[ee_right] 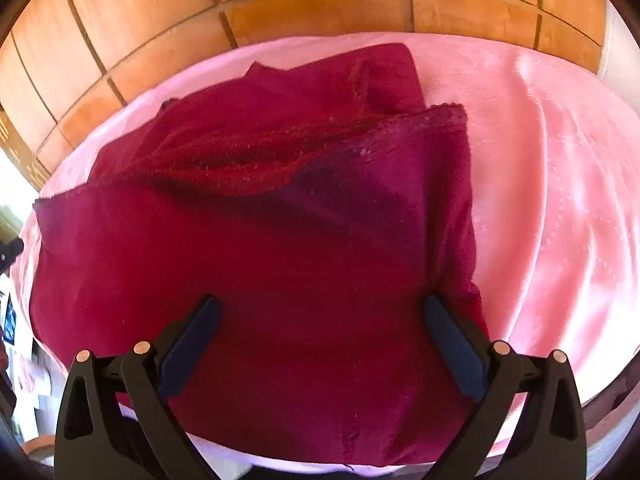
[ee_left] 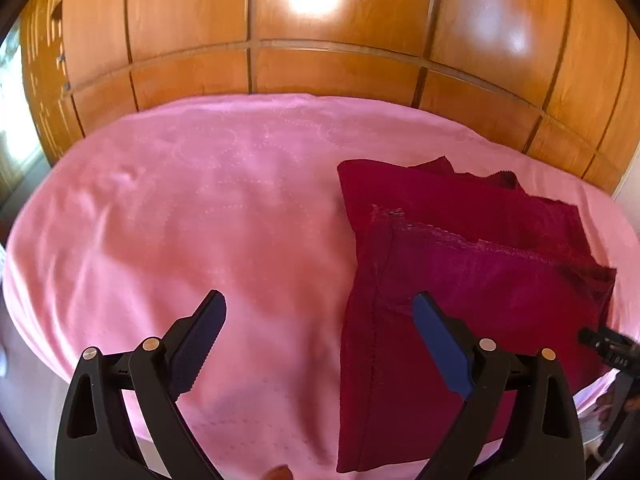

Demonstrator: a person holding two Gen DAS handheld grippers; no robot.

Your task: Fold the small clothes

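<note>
The cloth [ee_right: 256, 240], dark red and already doubled over once, lies flat on the pink sheet [ee_right: 560, 168], spread so an edge is free to take. The right tongs [ee_right: 322, 306] hang straight above it, jaws wide apart and empty, likely lined up for the near edge. The left tongs [ee_left: 320, 304], equally wide and empty, straddle the cloth's [ee_left: 460, 280] left edge, with bare sheet [ee_left: 200, 208] under the left finger.
</note>
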